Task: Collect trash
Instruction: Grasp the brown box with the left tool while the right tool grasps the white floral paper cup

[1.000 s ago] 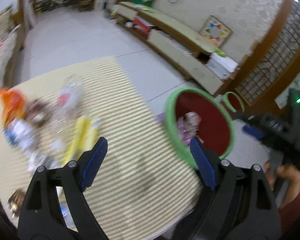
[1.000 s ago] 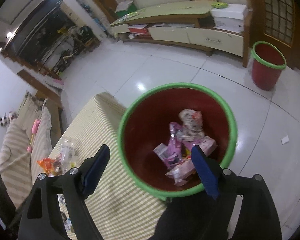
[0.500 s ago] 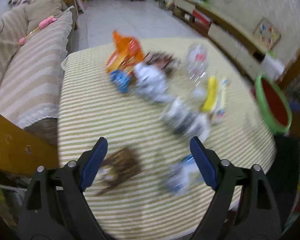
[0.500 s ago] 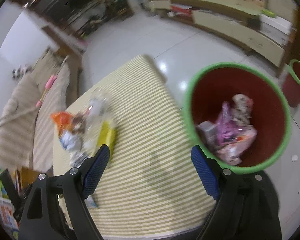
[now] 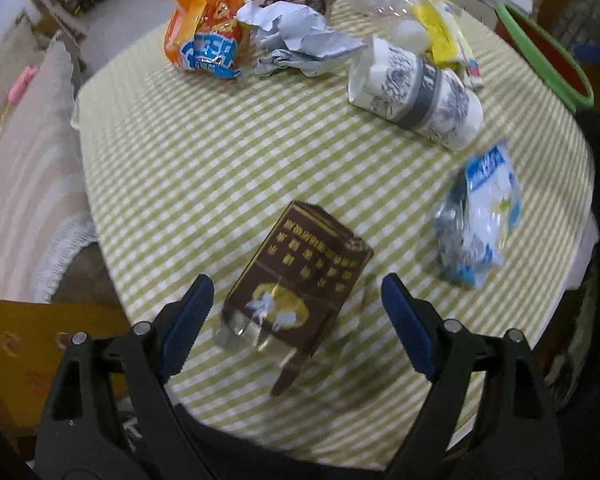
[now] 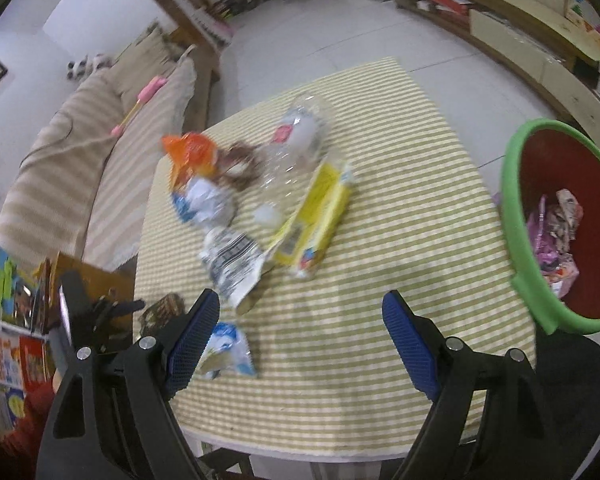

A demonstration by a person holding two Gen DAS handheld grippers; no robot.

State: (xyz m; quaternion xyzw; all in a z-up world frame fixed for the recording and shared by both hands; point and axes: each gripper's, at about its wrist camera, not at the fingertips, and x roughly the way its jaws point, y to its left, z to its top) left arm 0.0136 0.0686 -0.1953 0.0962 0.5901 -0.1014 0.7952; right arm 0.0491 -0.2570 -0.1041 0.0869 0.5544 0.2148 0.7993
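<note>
My left gripper (image 5: 296, 308) now hangs with its jaws spread wide and empty over the brown box (image 5: 296, 280), where a second ago it looked toward the red bin (image 5: 548, 40). My right gripper (image 6: 300, 332) has swung from above the bin (image 6: 560, 216) to the checked table (image 6: 400, 240), jaws wide and empty too. I read both drops as finished and a fresh pick starting, the box likely first; wrappers (image 6: 316, 216) wait mid-table.

Glossy foil snack bag (image 5: 202, 28), crumpled matt paper (image 5: 300, 38), woven checked tablecloth (image 5: 220, 148), smooth plastic bin (image 6: 560, 220).
</note>
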